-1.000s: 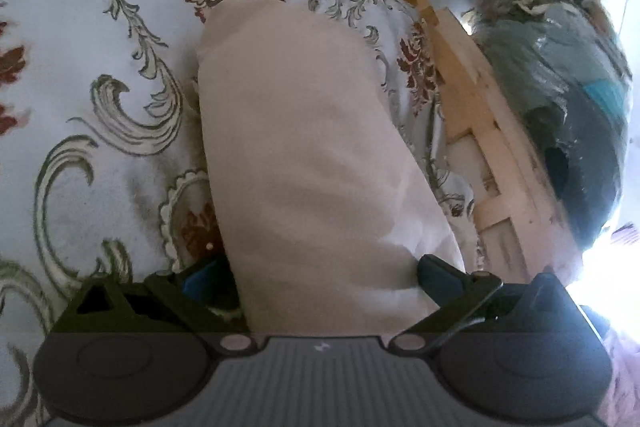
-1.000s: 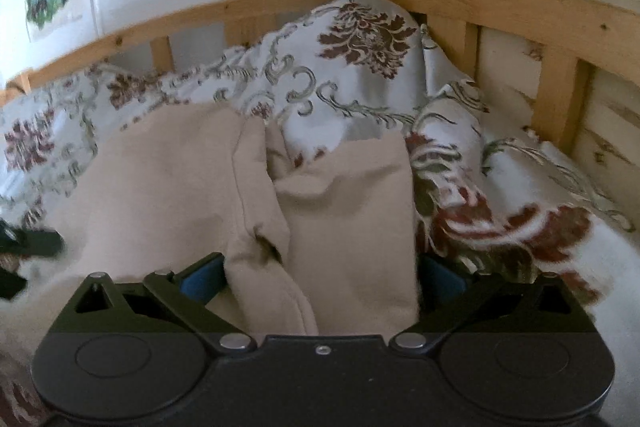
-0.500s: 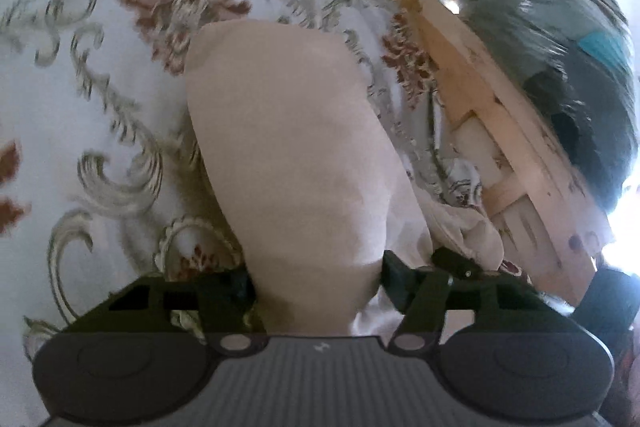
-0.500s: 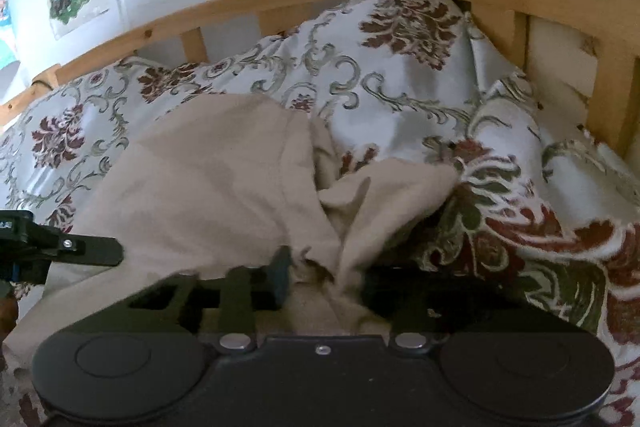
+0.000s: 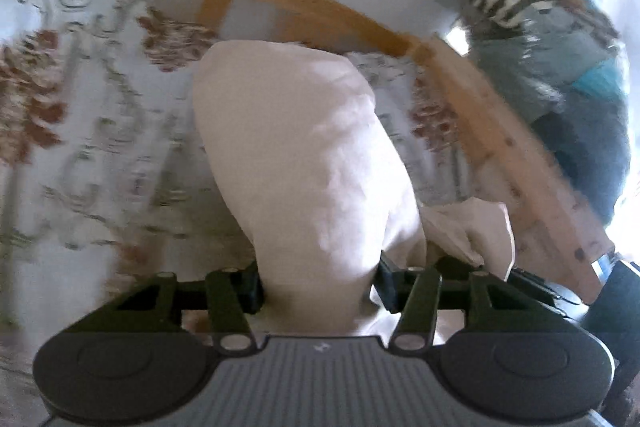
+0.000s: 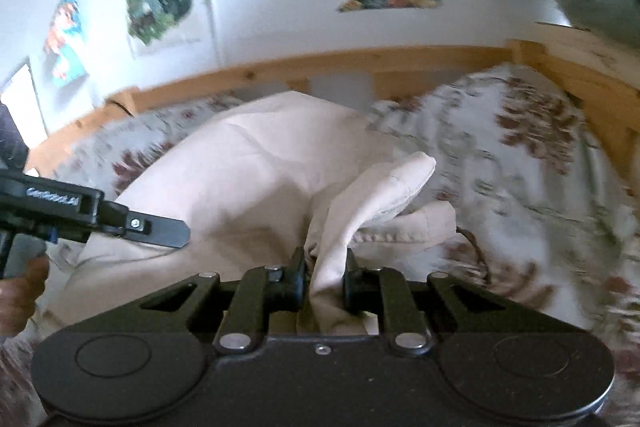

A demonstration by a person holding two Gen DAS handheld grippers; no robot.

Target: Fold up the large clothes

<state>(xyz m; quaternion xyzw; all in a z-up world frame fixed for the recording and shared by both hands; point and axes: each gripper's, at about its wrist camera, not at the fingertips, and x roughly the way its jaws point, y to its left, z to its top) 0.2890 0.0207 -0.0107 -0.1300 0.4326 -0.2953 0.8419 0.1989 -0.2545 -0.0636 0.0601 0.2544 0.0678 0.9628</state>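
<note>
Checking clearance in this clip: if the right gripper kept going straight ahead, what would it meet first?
The right gripper already clamps the beige garment; straight on lies more of it, probably first, then the floral bedspread.

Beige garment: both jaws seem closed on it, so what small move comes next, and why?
Probably lift both ends together and carry them toward the far edge. The left gripper and right gripper each pinch the beige garment, which sags over the bedspread.

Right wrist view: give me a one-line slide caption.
Right hand-held gripper shut on a bunched fold of the beige garment over the floral bedspread, left hand-held gripper at the garment's far side.
</note>
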